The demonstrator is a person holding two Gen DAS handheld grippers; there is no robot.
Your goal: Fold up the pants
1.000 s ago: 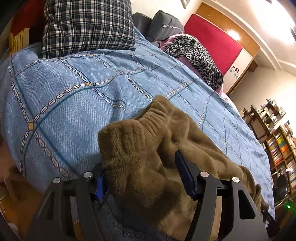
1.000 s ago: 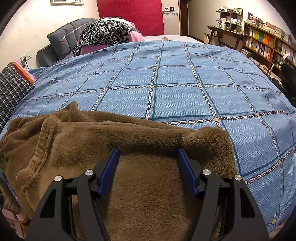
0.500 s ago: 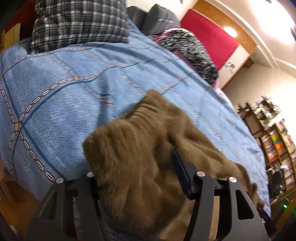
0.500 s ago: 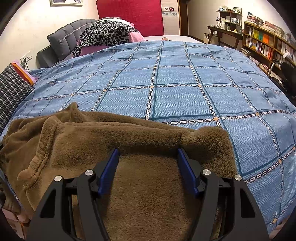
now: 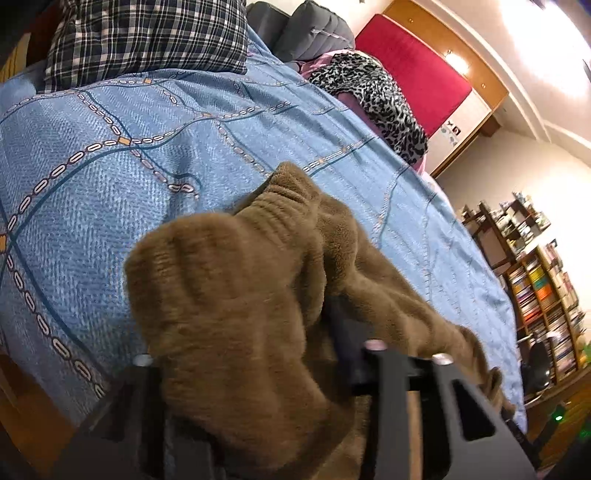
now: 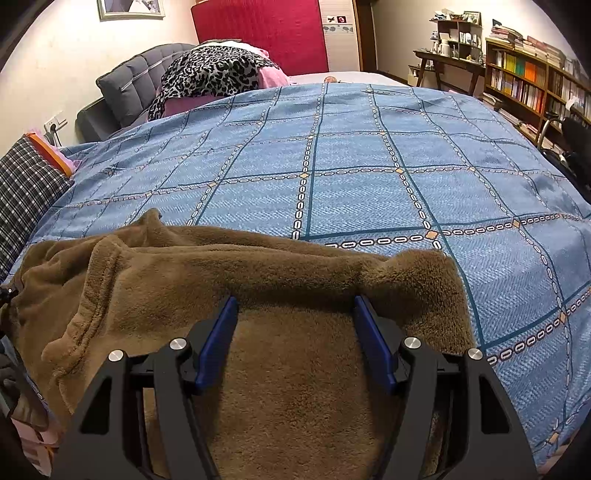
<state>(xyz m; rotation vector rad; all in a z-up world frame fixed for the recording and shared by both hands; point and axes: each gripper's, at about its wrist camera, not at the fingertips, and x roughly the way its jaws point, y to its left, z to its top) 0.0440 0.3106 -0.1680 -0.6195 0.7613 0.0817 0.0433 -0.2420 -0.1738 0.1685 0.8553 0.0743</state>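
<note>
- You are working at a bed covered by a blue quilted bedspread with a chain-pattern grid (image 6: 369, 199), in a bedroom with a red padded panel (image 6: 262, 33) on the far wall.
- Your right gripper (image 6: 295, 314) has its blue-padded fingers (image 6: 216, 343) spread wide, and the brown fleece pants (image 6: 295, 387) lie flat between them, filling the gap.
- A thick folded ridge of the pants runs across just beyond your right fingertips; the cloth ends in a corner to their right and bunches into a seamed hem to their left.
- Your left gripper (image 5: 243, 332) is buried in the same pants (image 5: 236, 295): a mound of fleece covers the left finger and the gap, so you cannot tell whether it pinches the cloth.
- Beyond that mound a ribbed edge rises, then bare bedspread (image 5: 110, 147).
- Farther out sit a dark plaid pillow (image 5: 147, 33), a leopard-print blanket (image 6: 210, 74) and a wooden bookshelf full of books (image 6: 528, 77).
</note>
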